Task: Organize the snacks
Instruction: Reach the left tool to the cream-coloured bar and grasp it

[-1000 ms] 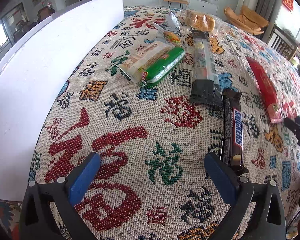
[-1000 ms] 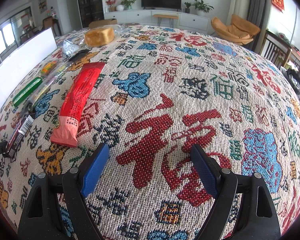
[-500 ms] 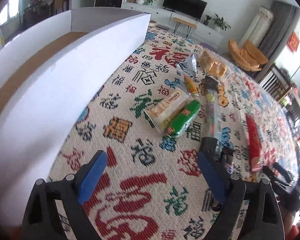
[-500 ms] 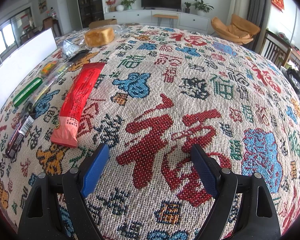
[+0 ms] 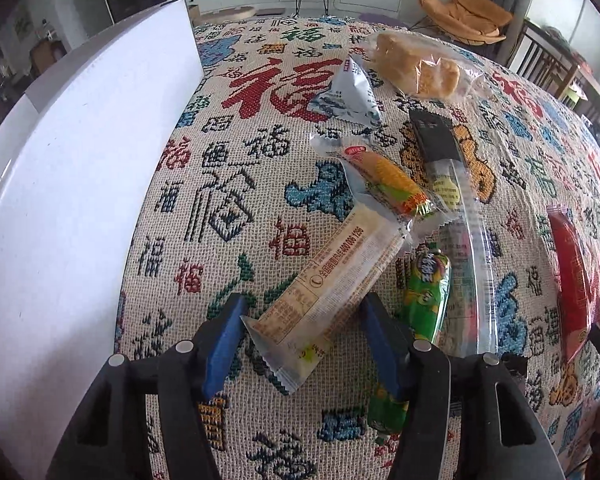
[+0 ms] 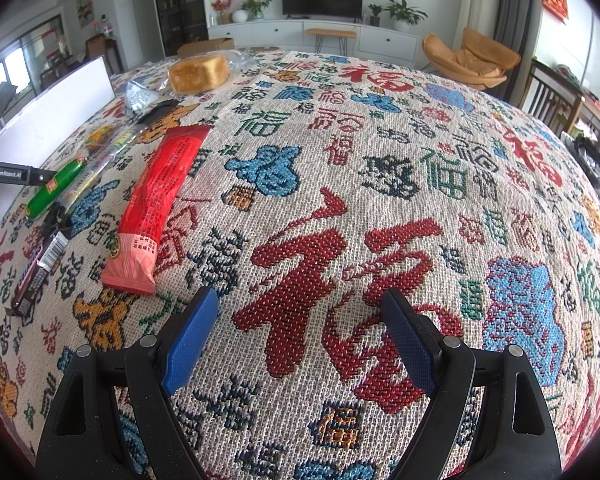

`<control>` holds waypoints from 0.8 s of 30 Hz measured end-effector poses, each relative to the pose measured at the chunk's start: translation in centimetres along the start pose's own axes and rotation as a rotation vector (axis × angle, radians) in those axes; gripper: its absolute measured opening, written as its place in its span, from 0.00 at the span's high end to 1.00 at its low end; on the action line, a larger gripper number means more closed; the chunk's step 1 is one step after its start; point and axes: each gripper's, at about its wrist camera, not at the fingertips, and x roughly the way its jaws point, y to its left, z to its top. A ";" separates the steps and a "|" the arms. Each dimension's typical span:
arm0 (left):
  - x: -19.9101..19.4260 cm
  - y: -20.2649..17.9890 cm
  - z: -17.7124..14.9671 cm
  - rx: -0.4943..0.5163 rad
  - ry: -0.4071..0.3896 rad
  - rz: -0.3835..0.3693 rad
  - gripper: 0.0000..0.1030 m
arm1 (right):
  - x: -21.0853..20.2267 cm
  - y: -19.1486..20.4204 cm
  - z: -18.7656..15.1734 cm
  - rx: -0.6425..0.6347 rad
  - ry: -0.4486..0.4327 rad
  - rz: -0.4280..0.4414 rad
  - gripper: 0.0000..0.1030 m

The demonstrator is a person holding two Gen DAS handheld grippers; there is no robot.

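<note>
Left gripper (image 5: 302,340) fingers, just closing, straddle the cream packet (image 5: 328,280) to lift it; right gripper (image 6: 298,338) fingers gape, empty.

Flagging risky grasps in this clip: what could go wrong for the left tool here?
The left tool has been closing around the cream wrapper. That wrapper's far end lies under the corn snack, which may get dragged. The right pad sits against the green packet and may pinch it too.
</note>
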 end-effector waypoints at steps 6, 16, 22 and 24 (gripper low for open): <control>-0.9 -0.8 -0.7 -0.004 0.012 -0.016 0.71 | 0.0 0.0 0.0 0.000 0.000 0.000 0.17; -5.9 1.3 -10.7 -0.151 0.044 -0.157 0.19 | 0.0 0.0 0.0 0.000 0.000 -0.001 0.17; -4.9 1.5 -10.0 -0.187 -0.003 -0.141 0.19 | 0.0 0.0 0.0 0.001 0.000 0.000 0.17; -4.2 0.3 -9.2 -0.128 -0.026 -0.070 0.19 | 0.0 0.0 0.0 0.001 0.000 0.000 0.17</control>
